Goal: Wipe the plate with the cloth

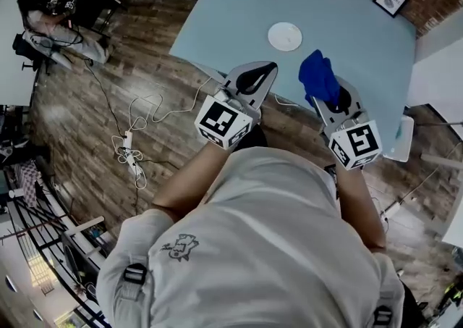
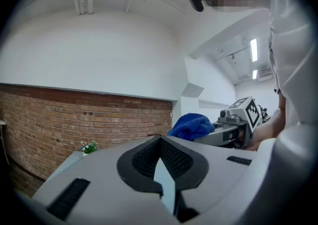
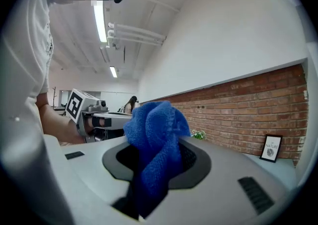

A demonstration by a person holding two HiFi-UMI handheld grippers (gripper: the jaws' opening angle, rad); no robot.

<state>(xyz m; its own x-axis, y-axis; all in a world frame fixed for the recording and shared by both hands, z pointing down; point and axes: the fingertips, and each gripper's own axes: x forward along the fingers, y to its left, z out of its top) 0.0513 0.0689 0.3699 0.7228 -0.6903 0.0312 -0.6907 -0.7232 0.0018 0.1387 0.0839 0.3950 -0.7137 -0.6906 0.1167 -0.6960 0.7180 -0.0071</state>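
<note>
Entry: approach to the plate, wiping not yet begun.

Right tongs (image 1: 329, 95): pinching the blue cloth (image 1: 318, 77). In the right gripper view the cloth is bunched and stands up out of the jaws, with a loose wad ahead of the tips. Grip looks firm to me.

Left tongs (image 1: 253, 77): pressed together with nothing between them, as the left gripper view confirms.

Plate (image 1: 284, 36): white, round, lying flat on the pale blue surface (image 1: 347, 22) with nothing else close to it. It is apart from both tongs and nothing touches it.

Key relation: from the head view the plate lies ahead of both tongs, roughly between their two lines. It sits forward and a little to the left of the cloth, and forward and a little to the right of the left tips. Both hands seem about equally near. Being round, the plate has no long axis to line up with.

Neither gripper view shows the plate; both look out over the surface toward the brick wall. I judge that both tongs are carried level and above the plate.

Next, as I read it: bring the right tongs forward, inward and down, so the wad lands on the plate face. The left tongs might steady the rim. Risk: a light plate sliding under the first stroke.
</note>
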